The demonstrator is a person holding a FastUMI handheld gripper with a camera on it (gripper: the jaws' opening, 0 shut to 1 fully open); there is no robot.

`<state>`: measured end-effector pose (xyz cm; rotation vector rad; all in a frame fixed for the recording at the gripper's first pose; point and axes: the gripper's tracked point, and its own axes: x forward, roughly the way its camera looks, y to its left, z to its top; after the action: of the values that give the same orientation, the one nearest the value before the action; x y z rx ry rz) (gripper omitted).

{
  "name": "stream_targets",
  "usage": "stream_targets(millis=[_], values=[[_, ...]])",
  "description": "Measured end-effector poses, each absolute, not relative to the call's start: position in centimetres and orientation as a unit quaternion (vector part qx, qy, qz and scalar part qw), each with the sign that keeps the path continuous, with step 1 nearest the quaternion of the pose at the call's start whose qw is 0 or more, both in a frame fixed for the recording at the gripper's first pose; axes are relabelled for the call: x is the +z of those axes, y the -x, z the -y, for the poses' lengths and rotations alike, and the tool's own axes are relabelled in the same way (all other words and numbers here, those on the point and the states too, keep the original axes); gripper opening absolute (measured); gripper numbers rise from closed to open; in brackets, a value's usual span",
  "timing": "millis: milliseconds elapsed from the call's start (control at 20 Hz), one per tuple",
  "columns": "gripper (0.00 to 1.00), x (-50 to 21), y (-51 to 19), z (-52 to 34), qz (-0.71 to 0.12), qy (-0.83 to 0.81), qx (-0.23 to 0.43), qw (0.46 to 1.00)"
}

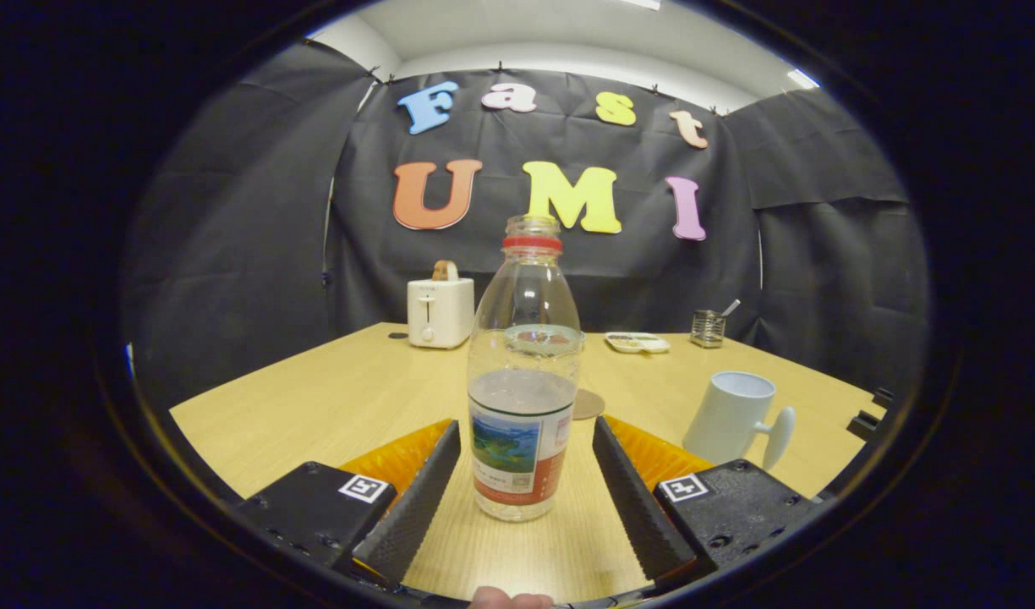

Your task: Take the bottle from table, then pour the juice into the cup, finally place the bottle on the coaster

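A clear plastic bottle [524, 372] stands upright on a pale wood table [314, 406], cap off, red ring at the neck, partly filled w/ clear liquid up to about the top of its label. Everything below is placed relative to that bottle.

The gripper [524, 474] has its two fingers spread wide, one each side of the bottle's lower body. Gaps show on both sides, so neither finger touches; nothing is pinched yet. A fingertip of the person holding the tool peeks in at the near edge, below the bottle's base.

To the bottle's right, a bit nearer than the far items, sits a white cup [731, 416], handle pointing right and leaning in the fisheye. Just behind the bottle, peeking out on its right, lies a round brown coaster [588, 404]. Further back: a white toaster [440, 311] behind-left, a small flat dish [637, 342] behind-right, and a small glass holder w/ a utensil [709, 328] beyond that.

Risks, as I judge them: the bottle is open, so a squeeze too hard on thin plastic could push liquid up & out. An off-centre close could nudge or tip it. The cup is near the right finger, so a wide swing may clip it. Coaster is close behind, so pushing fwd could slide the bottle onto its edge.
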<state>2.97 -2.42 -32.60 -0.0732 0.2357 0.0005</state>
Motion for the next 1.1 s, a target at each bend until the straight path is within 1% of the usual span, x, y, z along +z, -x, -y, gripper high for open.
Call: stream_targets(millis=[200, 400, 550, 800, 950, 1100], values=[[1.00, -33.3, -4.5, 2.8, -0.114, 0.047, -0.001, 0.992], [0.83, -33.9, -4.8, 3.4, -0.113, 0.043, -0.005, 0.993], [0.80, -33.3, -4.6, 3.6, -0.121, 0.044, -0.003, 0.992], [0.78, -30.0, -5.0, 3.1, -0.112, 0.041, 0.006, 0.993], [0.77, -27.9, -5.4, 3.4, -0.111, -0.006, 0.002, 0.994], [0.76, -27.5, -5.7, 4.2, -0.121, -0.062, -0.009, 0.991]])
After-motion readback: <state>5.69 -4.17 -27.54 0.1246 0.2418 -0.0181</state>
